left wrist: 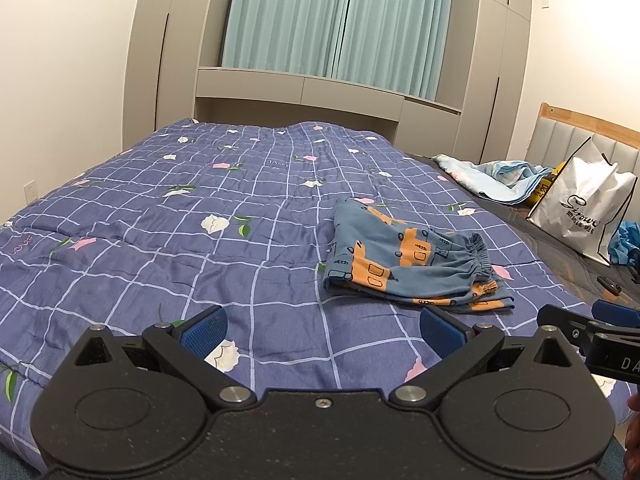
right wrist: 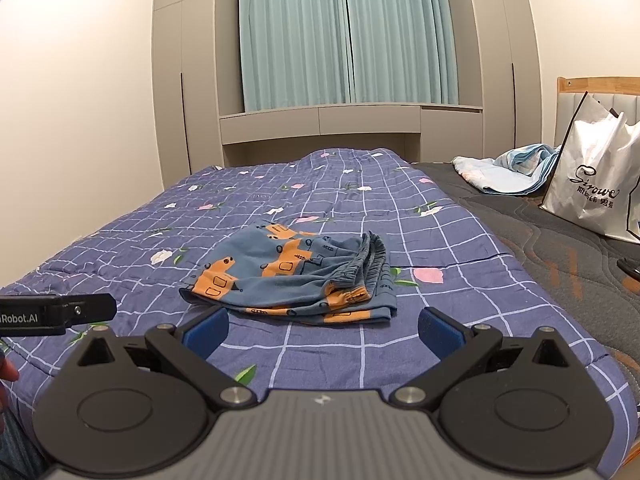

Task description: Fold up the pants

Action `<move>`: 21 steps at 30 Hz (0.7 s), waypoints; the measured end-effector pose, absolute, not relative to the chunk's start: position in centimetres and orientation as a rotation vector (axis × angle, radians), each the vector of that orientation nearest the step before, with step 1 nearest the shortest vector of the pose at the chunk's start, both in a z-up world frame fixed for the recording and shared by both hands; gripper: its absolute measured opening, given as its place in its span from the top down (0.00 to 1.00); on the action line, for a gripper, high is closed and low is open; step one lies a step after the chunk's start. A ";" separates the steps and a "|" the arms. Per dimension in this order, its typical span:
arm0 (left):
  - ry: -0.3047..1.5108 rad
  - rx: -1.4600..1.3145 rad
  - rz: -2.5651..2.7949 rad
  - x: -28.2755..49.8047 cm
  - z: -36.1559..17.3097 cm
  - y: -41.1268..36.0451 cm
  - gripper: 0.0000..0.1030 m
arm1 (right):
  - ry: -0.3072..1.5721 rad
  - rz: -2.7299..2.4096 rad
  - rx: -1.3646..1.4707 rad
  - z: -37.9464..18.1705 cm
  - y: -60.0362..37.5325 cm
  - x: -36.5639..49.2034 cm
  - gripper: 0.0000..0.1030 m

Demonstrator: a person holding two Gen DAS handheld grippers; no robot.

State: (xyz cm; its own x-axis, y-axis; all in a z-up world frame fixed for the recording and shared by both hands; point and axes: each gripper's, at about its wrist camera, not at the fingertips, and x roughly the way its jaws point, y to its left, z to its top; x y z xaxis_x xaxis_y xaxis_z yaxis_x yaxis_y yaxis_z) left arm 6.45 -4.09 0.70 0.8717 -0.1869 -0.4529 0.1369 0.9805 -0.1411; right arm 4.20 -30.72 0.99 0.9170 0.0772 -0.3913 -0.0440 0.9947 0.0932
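Both handheld grippers hover low over a blue checked quilt, jaws spread wide and holding nothing. The small blue and orange pants lie in a folded bundle just ahead of the right gripper, and ahead and to the right of the left gripper. The fold looks nearly finished (the elastic waistband bunches upward), so press flat gently rather than tugging.

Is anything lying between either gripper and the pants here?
Nothing visible does. The pants lie folded on the quilt, and only bare quilt separates them from the open right gripper and the open left gripper. The bag and blanket sit far off by the headboard.
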 end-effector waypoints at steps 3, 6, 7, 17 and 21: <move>0.488 -0.104 -0.168 6.5 0.5 -4.1 0.01 | 0.406 0.063 0.084 1.0 -30.7 4.2 0.00; 0.489 -0.104 -0.167 6.5 0.4 -4.1 0.01 | 0.406 0.063 0.084 1.0 -30.8 4.1 0.00; 0.488 -0.104 -0.167 6.5 0.4 -4.1 0.01 | 0.406 0.063 0.084 1.0 -30.8 4.2 0.00; 0.499 -0.108 -0.168 6.5 0.0 -4.2 0.01 | 0.407 0.064 0.085 0.9 -30.8 4.1 0.00; 0.513 -0.093 -0.140 6.6 -0.2 -4.5 0.01 | 0.408 0.065 0.085 0.8 -30.7 4.2 0.00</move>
State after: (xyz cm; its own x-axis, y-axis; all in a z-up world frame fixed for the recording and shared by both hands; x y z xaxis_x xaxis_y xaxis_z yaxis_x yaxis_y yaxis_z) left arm 6.56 -4.50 -0.15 0.8622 -0.1566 -0.4818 0.1102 0.9862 -0.1234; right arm 4.15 -30.70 0.82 0.9159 0.0801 -0.3933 -0.0460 0.9944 0.0955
